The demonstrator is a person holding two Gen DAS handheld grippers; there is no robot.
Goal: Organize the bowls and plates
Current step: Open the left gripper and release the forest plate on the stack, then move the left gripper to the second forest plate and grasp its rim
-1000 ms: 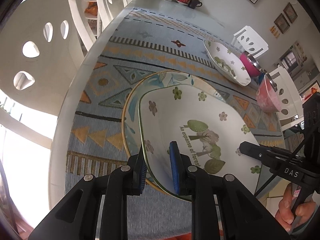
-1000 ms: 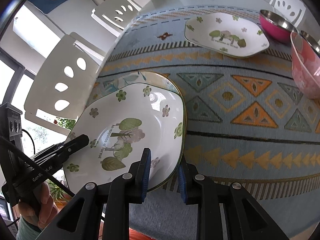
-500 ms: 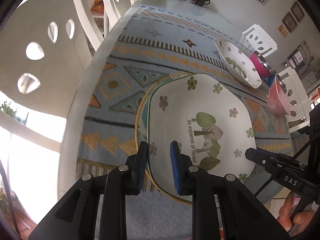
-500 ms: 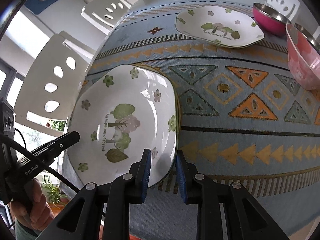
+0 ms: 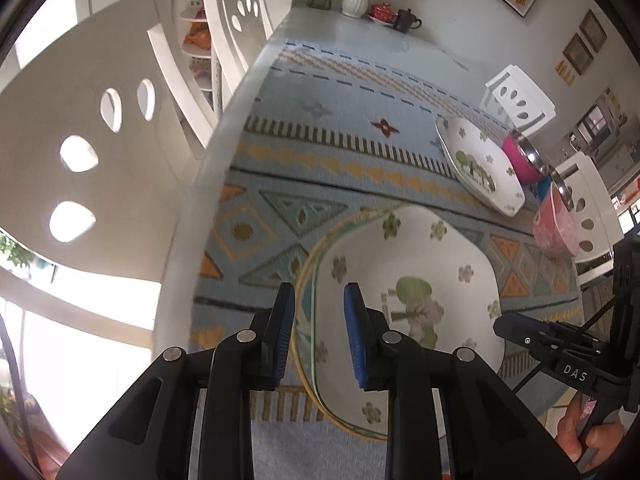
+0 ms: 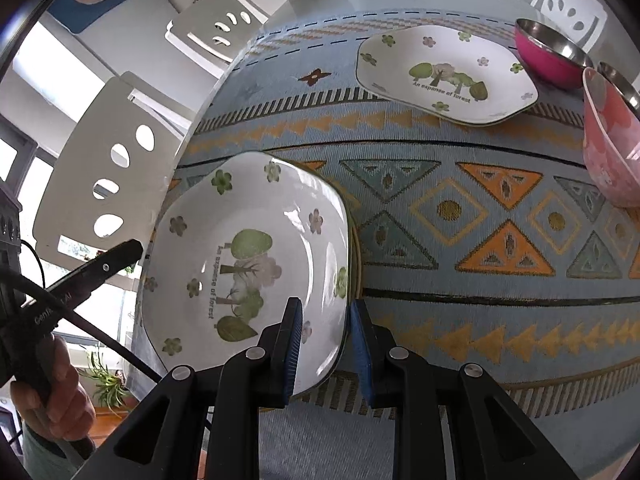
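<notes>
Left gripper [image 5: 316, 330]: blue-padded jaws apart, straddling the near-left rim of the forest plate [image 5: 404, 300] without pressing it.

Right gripper [image 6: 325, 346]: jaws parted, one pad over the plate's well, the other outside its right rim; whether either pad touches the rim cannot be told.

Forest plate [image 6: 248, 256]: white, rounded-square, thin green edge, small flowers around the border, trees and the words "An expanse of forest" in the middle. It lies nested on a round gold-rimmed plate [image 5: 310, 264] at the near-left of the bench [image 5: 332, 40], on a blue patterned cloth [image 6: 460, 216].

Second forest plate [image 6: 446, 74]: same pattern, flat on the cloth at the far right, well apart from the stack.

Magenta bowl [image 6: 550, 56]: steel-lined, just beside the second plate.

Pink flowered bowl [image 6: 610, 148]: at the right edge, nearer than the magenta one; inside not visible.

White chairs [image 6: 116, 168]: along the bench's left side.
</notes>
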